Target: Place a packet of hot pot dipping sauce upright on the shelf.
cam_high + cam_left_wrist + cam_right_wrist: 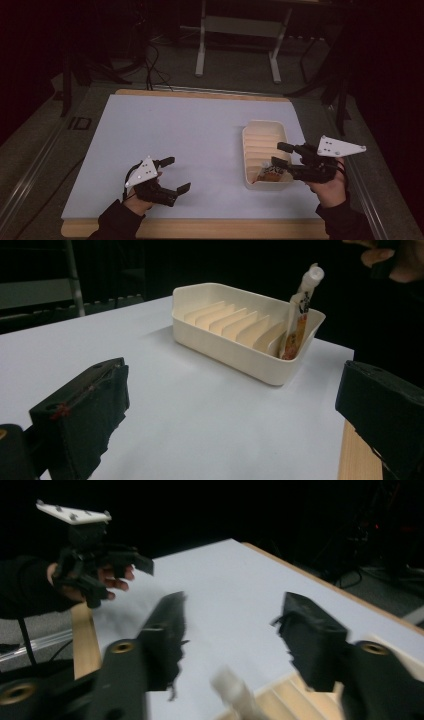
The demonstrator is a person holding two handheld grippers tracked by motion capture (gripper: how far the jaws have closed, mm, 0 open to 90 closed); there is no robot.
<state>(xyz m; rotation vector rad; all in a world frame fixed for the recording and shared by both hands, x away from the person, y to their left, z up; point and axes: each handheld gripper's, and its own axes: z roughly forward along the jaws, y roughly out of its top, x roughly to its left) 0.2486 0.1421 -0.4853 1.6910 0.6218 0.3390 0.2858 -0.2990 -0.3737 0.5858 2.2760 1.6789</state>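
Right gripper hovers over the near end of the cream slotted tray, jaws apart, nothing held. Sauce packet stands tilted in the tray's nearest slot, cap up, just below those jaws. Left gripper rests on the white surface, wide open, empty, well apart from the tray.

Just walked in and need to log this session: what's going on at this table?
A person works with a hand-held gripper in each hand. A sauce packet stands upright in the end slot of the cream slotted tray. The right hand-held gripper is above it with open jaws and nothing between them. The left hand-held gripper is open too, away from the tray, over the white table.
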